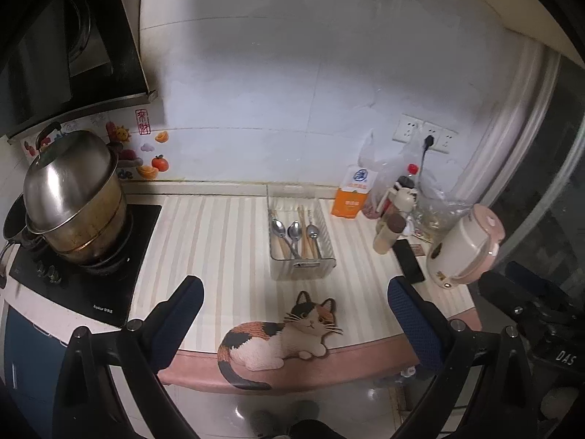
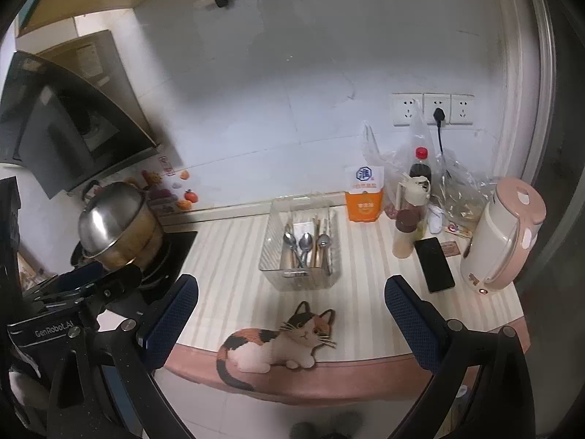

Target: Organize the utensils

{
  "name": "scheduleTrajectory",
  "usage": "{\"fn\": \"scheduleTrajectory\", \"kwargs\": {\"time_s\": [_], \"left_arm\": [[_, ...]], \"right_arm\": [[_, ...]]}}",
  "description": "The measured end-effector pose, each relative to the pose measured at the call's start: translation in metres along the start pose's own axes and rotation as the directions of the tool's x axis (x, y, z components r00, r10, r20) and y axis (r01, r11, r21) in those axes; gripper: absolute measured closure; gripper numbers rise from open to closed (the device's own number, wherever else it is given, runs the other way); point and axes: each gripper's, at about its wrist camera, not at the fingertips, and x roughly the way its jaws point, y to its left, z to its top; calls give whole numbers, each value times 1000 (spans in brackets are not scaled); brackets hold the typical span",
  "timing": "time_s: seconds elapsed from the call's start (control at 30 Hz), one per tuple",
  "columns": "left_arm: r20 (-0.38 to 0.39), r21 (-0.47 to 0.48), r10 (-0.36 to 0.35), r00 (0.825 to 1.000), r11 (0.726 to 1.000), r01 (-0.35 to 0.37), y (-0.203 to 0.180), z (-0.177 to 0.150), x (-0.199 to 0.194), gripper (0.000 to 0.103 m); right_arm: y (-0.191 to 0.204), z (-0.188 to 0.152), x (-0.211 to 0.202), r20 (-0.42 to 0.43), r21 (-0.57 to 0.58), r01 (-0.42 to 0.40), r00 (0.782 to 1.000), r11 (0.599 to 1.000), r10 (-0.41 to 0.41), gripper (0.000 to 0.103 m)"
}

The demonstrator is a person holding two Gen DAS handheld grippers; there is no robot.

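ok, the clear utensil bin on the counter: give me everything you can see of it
The utensil bin is a clear, ribbed plastic box, rectangular and open-topped, with a small handle on its near wall. It sits upright on the striped mat, just beyond the cat figure and apart from it. Inside lie three metal spoons, bowls toward the back wall, together with wooden chopsticks. Neither gripper touches it.
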Motion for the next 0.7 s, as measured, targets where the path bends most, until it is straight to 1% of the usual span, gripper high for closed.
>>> {"fn": "scheduleTrajectory", "kwargs": {"time_s": [0.17, 0.4, 0.7], "left_arm": [[22, -7, -2, 1000, 1000, 2, 0, 0, -10, 0], [34, -18, 10, 999, 1000, -9, -6, 3, -13, 0], [10, -37, 17, 1000, 999, -16, -9, 0, -2, 0]], "right_arm": [[2, 6, -8, 14, -35, -23, 1000, 999, 24, 0], [-2, 17, -5, -6, -69, -47, 999, 997, 46, 0], [-8, 21, 6, -33, -75, -61, 998, 995, 59, 0]]}}
